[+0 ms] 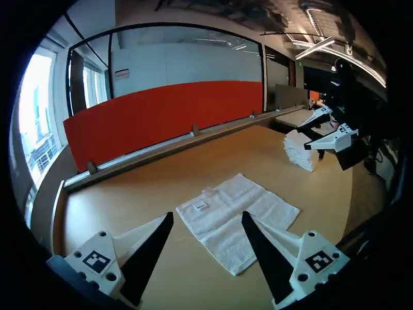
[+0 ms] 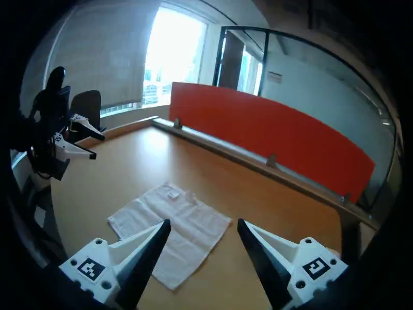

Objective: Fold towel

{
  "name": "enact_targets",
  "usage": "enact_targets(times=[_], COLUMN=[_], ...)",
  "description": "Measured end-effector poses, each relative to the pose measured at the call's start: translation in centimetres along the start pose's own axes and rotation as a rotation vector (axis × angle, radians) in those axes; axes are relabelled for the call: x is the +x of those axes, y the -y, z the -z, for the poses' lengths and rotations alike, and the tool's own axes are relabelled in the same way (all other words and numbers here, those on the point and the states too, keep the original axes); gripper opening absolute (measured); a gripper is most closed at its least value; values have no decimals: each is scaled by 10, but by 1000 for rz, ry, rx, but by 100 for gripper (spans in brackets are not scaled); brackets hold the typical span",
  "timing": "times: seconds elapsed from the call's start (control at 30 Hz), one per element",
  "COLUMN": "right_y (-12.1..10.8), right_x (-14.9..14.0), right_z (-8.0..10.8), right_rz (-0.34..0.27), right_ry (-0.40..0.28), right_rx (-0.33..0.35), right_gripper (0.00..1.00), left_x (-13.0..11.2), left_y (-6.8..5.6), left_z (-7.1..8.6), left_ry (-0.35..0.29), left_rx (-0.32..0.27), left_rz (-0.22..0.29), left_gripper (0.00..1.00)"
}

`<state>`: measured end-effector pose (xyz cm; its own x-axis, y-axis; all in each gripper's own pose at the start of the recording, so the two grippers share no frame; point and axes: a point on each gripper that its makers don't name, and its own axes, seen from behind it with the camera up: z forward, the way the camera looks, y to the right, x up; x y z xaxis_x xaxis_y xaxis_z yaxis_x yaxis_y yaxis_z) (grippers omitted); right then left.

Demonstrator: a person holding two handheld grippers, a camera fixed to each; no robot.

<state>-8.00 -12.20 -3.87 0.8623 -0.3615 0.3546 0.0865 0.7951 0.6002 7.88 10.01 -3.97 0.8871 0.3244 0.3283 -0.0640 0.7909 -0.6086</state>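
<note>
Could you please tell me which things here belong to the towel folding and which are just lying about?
For the job: towel, left gripper, right gripper.
Lying about: folded stack, red divider, chair.

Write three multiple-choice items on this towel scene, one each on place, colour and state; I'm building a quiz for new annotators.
1. Where does the towel lie?
A. On the table
B. On a chair
C. On the floor

2. What colour is the divider?
A. Blue
B. Red
C. Green

3. What state is the left gripper in?
A. Shut on the towel
B. Open, holding nothing
C. Shut and empty

Answers:
1. A, it lies spread flat on the wooden top.
2. B, the panel along the table's far edge is red.
3. B, its fingers stand wide apart with nothing clamped.
</note>
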Motion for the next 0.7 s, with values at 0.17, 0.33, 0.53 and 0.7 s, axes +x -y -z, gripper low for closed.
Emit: enact_targets(times=[0.17, 0.33, 0.53, 0.7], right_y=[11, 21, 35, 45], right_x=[-23, -53, -85, -109], right_z=[-11, -26, -40, -48], right_rz=[3, -1, -4, 9], right_ry=[37, 84, 122, 152], right_rx=[38, 63, 97, 120], right_gripper=[100, 100, 100, 100], left_x=[-23, -56, -93, -117], left_y=[-10, -18, -34, -45], left_z=[-10, -21, -37, -50], left_ry=[35, 91, 155, 195], left_rx=[-30, -47, -90, -124], left_rz=[-7, -5, -7, -26], left_gripper=[98, 98, 98, 98])
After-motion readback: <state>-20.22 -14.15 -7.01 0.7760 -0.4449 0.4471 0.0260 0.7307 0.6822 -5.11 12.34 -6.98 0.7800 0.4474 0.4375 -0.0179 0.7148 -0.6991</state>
